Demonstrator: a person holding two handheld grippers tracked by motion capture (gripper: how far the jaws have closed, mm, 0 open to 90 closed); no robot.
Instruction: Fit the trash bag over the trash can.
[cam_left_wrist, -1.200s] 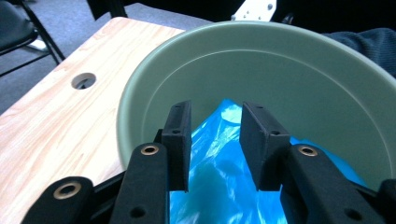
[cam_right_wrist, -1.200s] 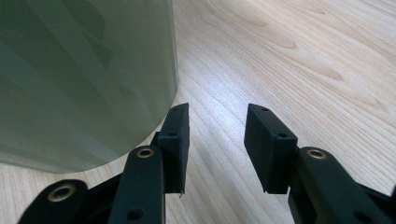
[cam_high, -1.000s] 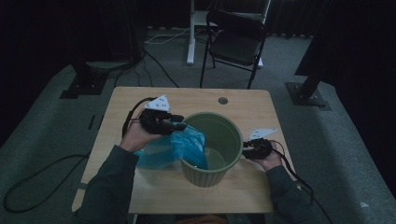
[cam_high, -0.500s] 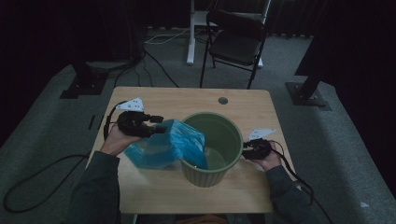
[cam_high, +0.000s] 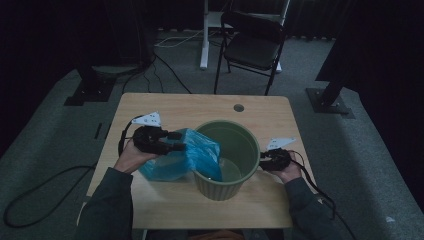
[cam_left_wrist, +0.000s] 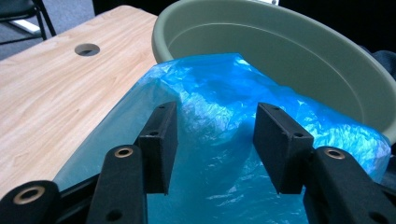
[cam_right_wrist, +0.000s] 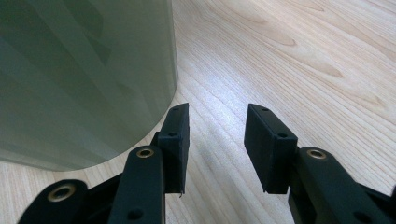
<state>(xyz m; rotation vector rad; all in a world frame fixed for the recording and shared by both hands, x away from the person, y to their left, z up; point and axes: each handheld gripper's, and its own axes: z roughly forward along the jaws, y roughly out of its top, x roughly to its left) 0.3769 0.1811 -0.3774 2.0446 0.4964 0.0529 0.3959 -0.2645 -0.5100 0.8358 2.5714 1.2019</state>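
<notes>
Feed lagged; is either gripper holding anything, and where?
Nothing held: the left gripper stands open astride a fold of the bag; the right gripper is open beside the bin.

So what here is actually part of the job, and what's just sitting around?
In the job:
- blue plastic bag, draped over the bin's edge
- green bin
- left gripper, open, jaws either side of the bag
- right gripper, open beside the bin

Sitting around:
- folding chair behind the table
- cables on the floor
</notes>
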